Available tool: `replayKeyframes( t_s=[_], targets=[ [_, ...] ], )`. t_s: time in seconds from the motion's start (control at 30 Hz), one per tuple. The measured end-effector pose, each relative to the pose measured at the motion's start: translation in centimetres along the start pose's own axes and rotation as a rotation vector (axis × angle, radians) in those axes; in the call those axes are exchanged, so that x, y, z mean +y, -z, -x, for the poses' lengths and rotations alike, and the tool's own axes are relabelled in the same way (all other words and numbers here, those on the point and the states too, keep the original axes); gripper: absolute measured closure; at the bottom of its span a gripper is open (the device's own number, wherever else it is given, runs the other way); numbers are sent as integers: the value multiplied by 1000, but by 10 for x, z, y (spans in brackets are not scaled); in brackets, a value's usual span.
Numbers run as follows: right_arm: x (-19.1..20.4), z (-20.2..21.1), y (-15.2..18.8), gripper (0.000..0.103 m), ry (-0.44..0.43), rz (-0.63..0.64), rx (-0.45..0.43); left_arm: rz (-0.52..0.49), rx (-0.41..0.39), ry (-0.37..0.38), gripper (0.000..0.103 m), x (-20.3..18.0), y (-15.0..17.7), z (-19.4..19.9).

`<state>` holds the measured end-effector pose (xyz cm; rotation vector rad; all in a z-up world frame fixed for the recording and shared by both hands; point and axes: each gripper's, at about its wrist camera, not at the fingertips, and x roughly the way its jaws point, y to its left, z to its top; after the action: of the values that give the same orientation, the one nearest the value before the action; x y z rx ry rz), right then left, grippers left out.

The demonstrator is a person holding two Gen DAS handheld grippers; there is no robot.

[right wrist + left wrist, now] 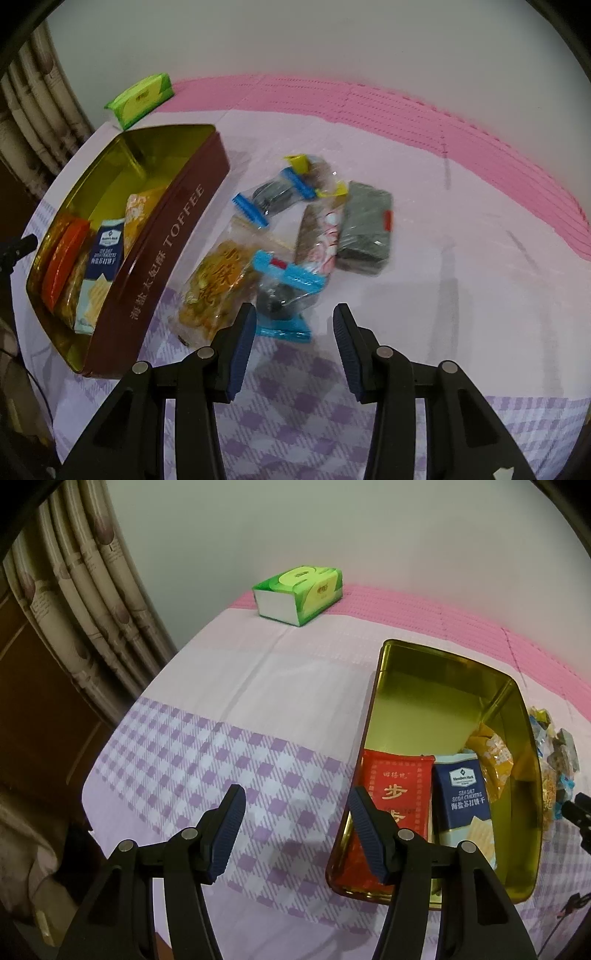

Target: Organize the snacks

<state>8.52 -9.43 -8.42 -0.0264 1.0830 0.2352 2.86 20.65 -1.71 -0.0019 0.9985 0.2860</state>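
Observation:
A gold-lined toffee tin (380,686) (173,229) sits on the checked cloth. In it lie a red packet (395,786) (62,258), a blue soda-cracker packet (461,794) (105,251) and a yellow snack bag (491,757) (142,206). Right of the tin lies a pile of loose snacks: a golden pastry bag (214,288), blue-edged sachets (288,273), a brown-and-pink packet (319,232) and a grey-green packet (365,225). My left gripper (295,830) is open and empty at the tin's near left corner. My right gripper (293,347) is open and empty, just short of the pile.
A green tissue pack (299,590) (142,98) lies at the far edge of the cloth. Pink foam mat (406,107) borders the wall. Curtains (74,590) hang at left, past the table edge. The right gripper's tip (576,808) shows beyond the tin.

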Motion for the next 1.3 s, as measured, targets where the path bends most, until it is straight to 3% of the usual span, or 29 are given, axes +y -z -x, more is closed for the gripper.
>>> replayKeyframes(
  t_s=[0.2,0.37,0.5,0.67,1.03,1.3],
  targets=[
    [0,-12,-4,62,-4,-21,-5,-6,-11,3,43,-4,0,3],
    [0,-20,-3,76,-12,-28,-10,-35,-27,8,43,-16,-1,12],
    [-6,-16,3,78,-9,-27,-31,-66,-34,51,43,-33,-2,22],
    [-32,-8,14,78,18,-71,-51,-129,-39,122,43,-69,-2,33],
    [-107,3,34,78,167,-183,-103,-288,-15,345,43,-169,-1,50],
    [-127,2,41,78,186,-218,-171,-359,43,374,43,-221,1,36]
  ],
)
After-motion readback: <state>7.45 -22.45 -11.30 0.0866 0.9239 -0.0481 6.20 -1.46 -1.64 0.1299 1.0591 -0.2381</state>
